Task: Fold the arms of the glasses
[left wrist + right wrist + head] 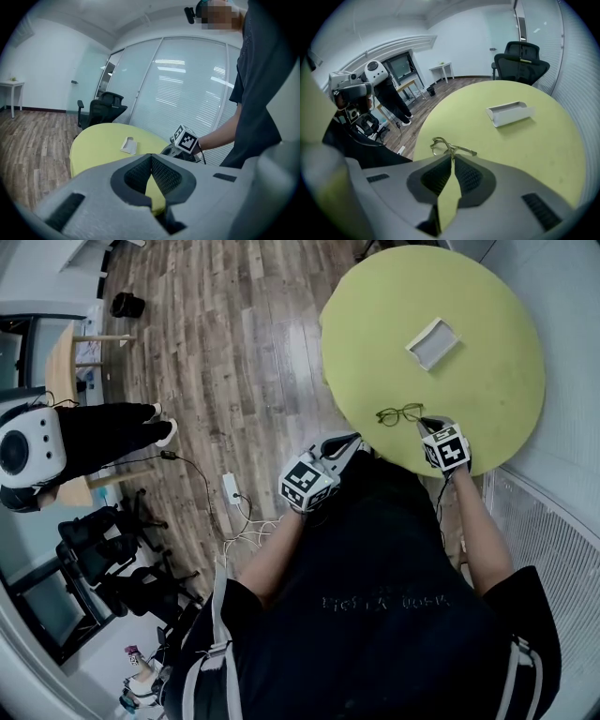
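Our left gripper (349,442), grey with ribbed black pads, hangs just off the near edge of the round, matte yellow-green table (487,306), its jaws pressed together on nothing. The glasses (400,414), thin dark wire with roundish lenses, lie on the table near that edge. Their long axis runs along it, and one arm points toward us. Our right gripper (424,424) is closed on that arm. A white rectangular tray (433,343) sits near the table's middle.

Nothing legible anywhere at the moment: there's a line of pale lettering across the front of the person's dark shirt (384,601), but it's far too blurred and small to read off any word.
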